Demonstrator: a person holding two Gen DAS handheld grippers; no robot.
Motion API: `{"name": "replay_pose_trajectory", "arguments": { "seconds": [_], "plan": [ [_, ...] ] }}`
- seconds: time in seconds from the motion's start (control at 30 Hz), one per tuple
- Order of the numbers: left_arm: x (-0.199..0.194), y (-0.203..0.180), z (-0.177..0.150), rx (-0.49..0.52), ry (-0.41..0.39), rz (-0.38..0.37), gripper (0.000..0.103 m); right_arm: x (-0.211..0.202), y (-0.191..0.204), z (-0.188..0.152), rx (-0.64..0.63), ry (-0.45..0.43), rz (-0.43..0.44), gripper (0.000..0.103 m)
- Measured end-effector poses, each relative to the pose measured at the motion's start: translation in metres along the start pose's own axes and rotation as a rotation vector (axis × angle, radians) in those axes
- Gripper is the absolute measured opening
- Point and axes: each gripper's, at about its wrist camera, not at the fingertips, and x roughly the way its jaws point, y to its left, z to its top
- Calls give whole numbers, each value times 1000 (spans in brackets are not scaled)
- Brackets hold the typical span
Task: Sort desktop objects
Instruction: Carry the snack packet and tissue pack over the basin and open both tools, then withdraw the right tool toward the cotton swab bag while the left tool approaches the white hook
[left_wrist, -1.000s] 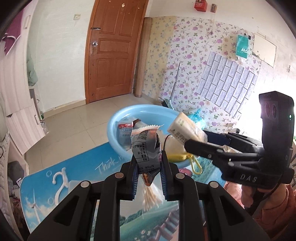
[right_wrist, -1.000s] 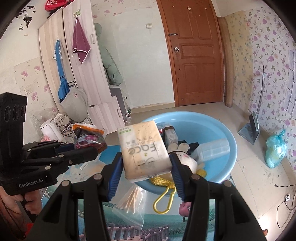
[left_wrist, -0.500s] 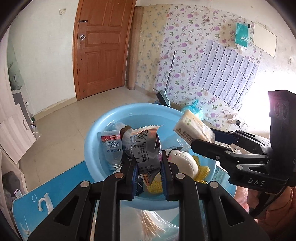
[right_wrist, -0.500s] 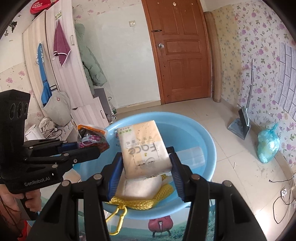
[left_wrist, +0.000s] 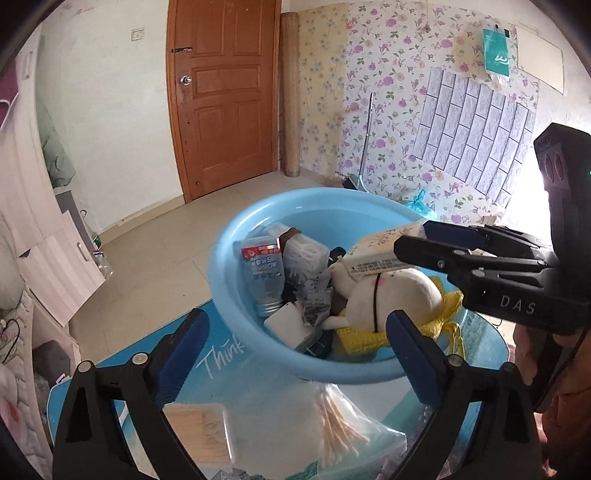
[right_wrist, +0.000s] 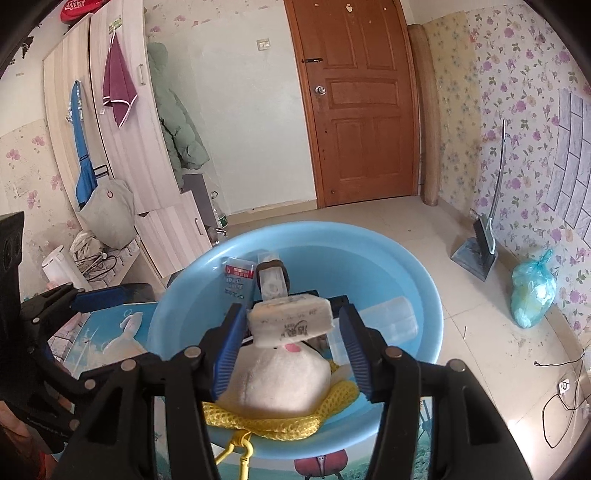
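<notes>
A light blue basin (left_wrist: 229, 266) on the table holds a grey tube (left_wrist: 264, 273), a white plush toy (left_wrist: 391, 295) and a yellow net. The silver snack packet (left_wrist: 314, 299) lies in the basin among them. My left gripper (left_wrist: 295, 317) stands wide open at the basin's near rim, with nothing between its fingers. My right gripper (right_wrist: 291, 325) is over the basin, shut on the beige tissue pack (right_wrist: 291, 323). The pack is tipped end-on and rests on the plush toy (right_wrist: 280, 376). In the left wrist view the pack (left_wrist: 380, 251) shows at the tip of the right gripper (left_wrist: 410, 236).
On the blue printed table mat (left_wrist: 221, 354), near the front, lie a bag of cotton swabs (left_wrist: 340, 428) and a box of toothpicks (left_wrist: 199, 432). A clear bottle (right_wrist: 391, 317) lies at the basin's right side. Beyond the table are tiled floor, a wooden door and wardrobes.
My left gripper opened and the snack packet dropped into the basin. My right gripper lowered the tissue pack onto the plush toy, and the pack tipped end-on.
</notes>
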Motion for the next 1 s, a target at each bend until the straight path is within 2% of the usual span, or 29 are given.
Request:
{"name": "replay_pose_trajectory", "arguments": {
  "seconds": [0.07,0.17,0.33,0.43,0.57,0.63,0.7,0.87,1.0],
  "plan": [
    [-5,5,-6,-5,14,5,102,-5,2,1,10,-4,-8,61],
    [-12,11,-12,3,46,6,102,-15,5,1,31,-18,-34,61],
    [-31,24,-26,-25,52,78,103,-31,21,-3,38,-15,-25,61],
    [-39,36,-36,-53,56,127,103,-40,39,-7,5,-8,-65,62],
    [-49,55,-56,-76,98,193,103,-51,64,-19,-32,0,-34,62],
    [-57,61,-68,-60,91,235,103,-54,76,-28,-52,-7,4,62],
    [-65,68,-81,-51,85,291,103,-51,87,-36,-61,21,5,62],
    [-77,99,-109,-146,128,274,103,-45,109,-57,-75,97,86,62],
    [-87,117,-122,-211,138,290,103,-41,122,-68,-88,145,94,62]
  ]
}}
